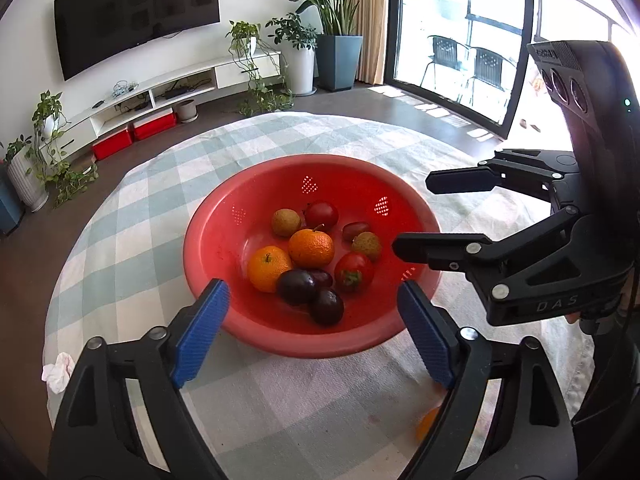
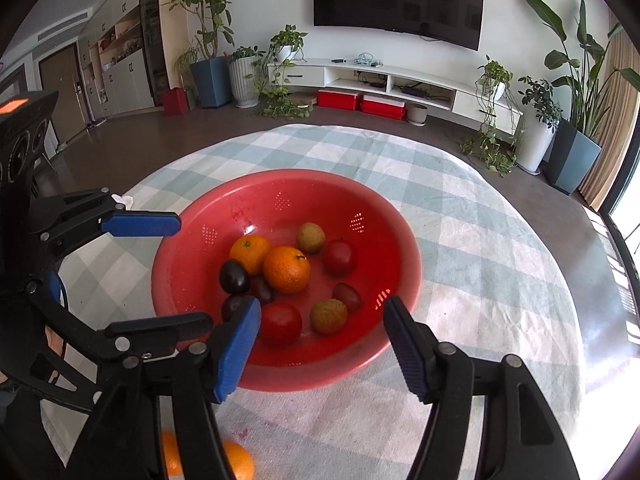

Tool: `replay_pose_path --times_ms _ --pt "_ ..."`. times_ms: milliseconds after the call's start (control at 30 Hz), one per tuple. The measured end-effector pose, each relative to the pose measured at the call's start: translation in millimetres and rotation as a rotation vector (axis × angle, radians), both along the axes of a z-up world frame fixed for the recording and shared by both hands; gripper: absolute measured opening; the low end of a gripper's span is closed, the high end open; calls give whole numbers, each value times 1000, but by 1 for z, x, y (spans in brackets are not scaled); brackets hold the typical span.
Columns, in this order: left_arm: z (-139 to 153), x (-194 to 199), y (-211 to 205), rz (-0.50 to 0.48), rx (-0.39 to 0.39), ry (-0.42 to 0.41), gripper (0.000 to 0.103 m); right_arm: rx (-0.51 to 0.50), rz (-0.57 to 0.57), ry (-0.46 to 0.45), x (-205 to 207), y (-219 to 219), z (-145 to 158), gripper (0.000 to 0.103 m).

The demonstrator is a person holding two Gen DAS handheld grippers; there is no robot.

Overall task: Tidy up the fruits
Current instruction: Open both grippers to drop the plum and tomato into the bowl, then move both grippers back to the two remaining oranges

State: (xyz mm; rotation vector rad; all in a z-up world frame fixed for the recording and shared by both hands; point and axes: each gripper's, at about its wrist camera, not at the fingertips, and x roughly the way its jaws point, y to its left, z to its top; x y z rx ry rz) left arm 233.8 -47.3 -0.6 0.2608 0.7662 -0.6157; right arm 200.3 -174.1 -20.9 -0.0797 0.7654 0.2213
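Observation:
A red colander bowl sits mid-table on the checked cloth. It holds two oranges, dark plums, red tomatoes and brownish lychees. My left gripper is open and empty above the bowl's near rim. My right gripper is open and empty over the near rim; it also shows in the left wrist view at the bowl's right. An orange lies on the cloth near me, partly hidden, also seen in the left wrist view.
A crumpled white tissue lies at the table's left edge. The round table's edge drops to a dark floor. A TV console, potted plants and red boxes stand along the far wall; a glass door is at the right.

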Motion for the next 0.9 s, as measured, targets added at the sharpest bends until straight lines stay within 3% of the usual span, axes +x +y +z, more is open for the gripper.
replay_pose_path --times_ms 133,300,467,667,900 --pt "4 -24 6 -8 -8 1 102 78 -28 -47 -22 -12 10 86" --pt "5 -58 15 1 -38 19 103 176 -63 -75 -56 -24 11 96" --pt "-5 -94 11 -46 -20 18 103 247 -107 -74 -88 -35 -1 98" --pt "-28 -117 -8 -138 75 41 103 328 -167 -41 -117 -47 -20 99" --pt "-41 -107 -13 -160 62 160 103 353 -183 -41 -127 -51 -24 99"
